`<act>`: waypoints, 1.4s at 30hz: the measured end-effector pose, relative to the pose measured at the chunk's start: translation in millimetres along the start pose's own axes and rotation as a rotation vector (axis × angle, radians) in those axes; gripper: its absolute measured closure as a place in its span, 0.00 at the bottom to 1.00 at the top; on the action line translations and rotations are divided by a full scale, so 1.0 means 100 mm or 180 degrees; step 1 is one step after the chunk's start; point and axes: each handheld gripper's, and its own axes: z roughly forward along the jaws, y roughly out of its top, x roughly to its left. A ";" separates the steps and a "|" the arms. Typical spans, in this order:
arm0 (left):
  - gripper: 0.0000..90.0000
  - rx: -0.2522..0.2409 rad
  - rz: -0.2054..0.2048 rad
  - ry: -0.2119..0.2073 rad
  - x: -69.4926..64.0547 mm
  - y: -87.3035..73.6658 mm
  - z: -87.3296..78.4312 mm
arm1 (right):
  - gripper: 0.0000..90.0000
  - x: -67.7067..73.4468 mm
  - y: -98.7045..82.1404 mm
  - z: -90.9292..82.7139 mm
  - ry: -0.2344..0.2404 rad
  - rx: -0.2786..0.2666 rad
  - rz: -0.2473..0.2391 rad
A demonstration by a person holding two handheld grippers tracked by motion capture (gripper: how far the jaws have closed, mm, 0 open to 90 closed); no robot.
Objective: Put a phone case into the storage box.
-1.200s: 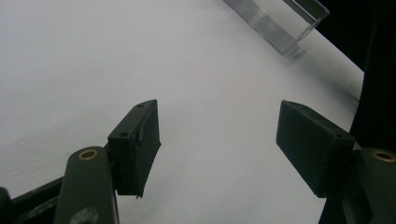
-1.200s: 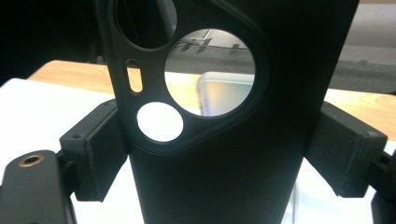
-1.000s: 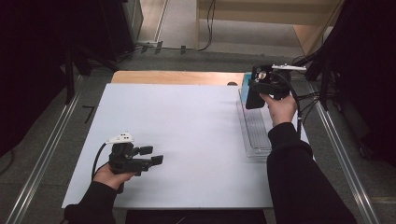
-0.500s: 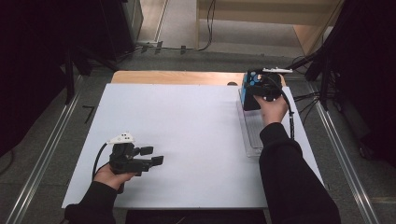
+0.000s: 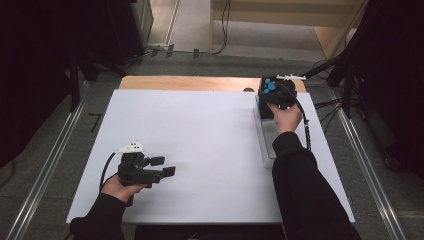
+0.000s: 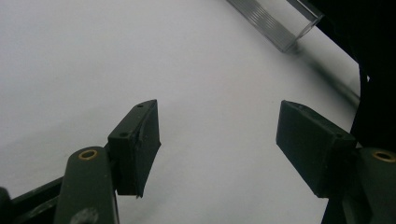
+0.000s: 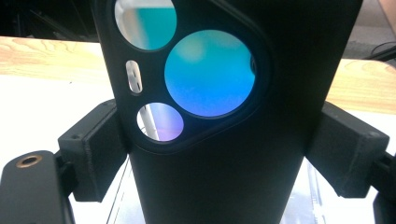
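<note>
High view: right gripper is clamping a black phone case with round camera cutouts above the clear plastic tray at the white board's far right.
Left gripper view: left gripper is hovering with jaws apart, nothing between them.
Right gripper view: pads are pressing the case's sides.

Matt black phone case, smooth plastic by the look, with glossy blue-tinted lens openings. Clear ribbed plastic tray gleams on the smooth white matt counter, bare wood at its far edge.

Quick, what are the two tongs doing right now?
Left tongs: open, holding nothing, over the white table.
Right tongs: shut on the black phone case.
</note>
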 end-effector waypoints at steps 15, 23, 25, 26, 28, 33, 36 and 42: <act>0.34 -0.0030 -0.0029 0.0005 0.01 0.00 -0.01 | 0.00 -0.02 -0.02 0.04 0.0283 0.0065 -0.0027; 0.34 -0.0025 -0.0011 0.0001 0.00 0.01 0.00 | 0.00 -0.05 0.01 -0.05 0.0305 0.0077 -0.0077; 0.34 -0.0027 -0.0012 -0.0002 0.00 0.01 0.00 | 0.00 -0.05 0.03 -0.09 0.0316 0.0059 -0.0099; 0.34 -0.0026 -0.0014 -0.0004 0.01 0.01 0.00 | 0.00 -0.05 0.04 -0.11 0.0307 0.0057 -0.0096; 0.34 -0.0023 -0.0018 0.0003 0.01 0.01 0.00 | 0.00 -0.05 0.05 -0.14 0.0314 0.0064 -0.0107; 0.34 -0.0012 -0.0025 -0.0002 0.01 0.02 0.01 | 0.00 -0.03 0.07 -0.24 0.0327 0.0208 0.0025; 0.34 -0.0005 -0.0025 -0.0010 0.01 0.03 0.02 | 0.00 0.02 0.09 -0.30 0.0402 0.0255 -0.0032; 0.34 0.0010 -0.0033 -0.0017 0.02 0.05 0.03 | 0.00 0.14 0.11 -0.42 0.0558 0.0268 -0.0092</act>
